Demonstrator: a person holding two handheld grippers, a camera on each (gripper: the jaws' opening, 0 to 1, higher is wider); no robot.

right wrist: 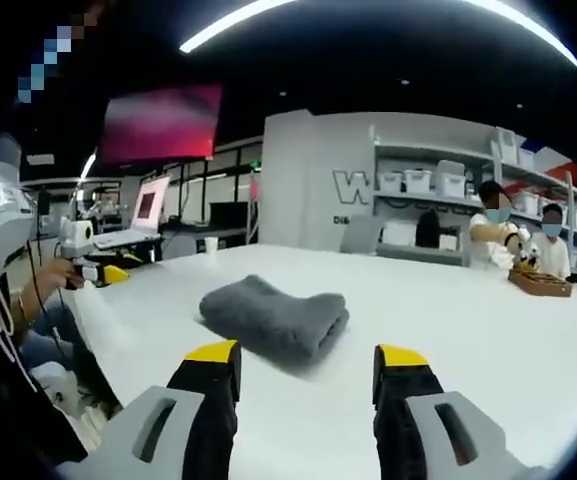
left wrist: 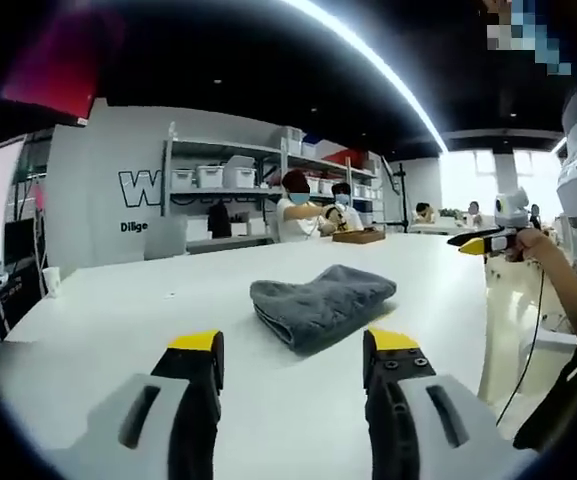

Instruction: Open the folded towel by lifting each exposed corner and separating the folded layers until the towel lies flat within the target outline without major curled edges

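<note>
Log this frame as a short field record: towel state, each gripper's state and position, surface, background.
towel: grey towel still folded in layers, lying on the table, untouched
left gripper: left gripper open, empty, short of the towel
right gripper: right gripper open, empty, short of the towel
surface: white table; no target outline discernible
background: shelving with storage bins, two seated people with a wooden box, another person's hand holding a similar gripper at the table edge
task progress: unfolding not yet begun
</note>
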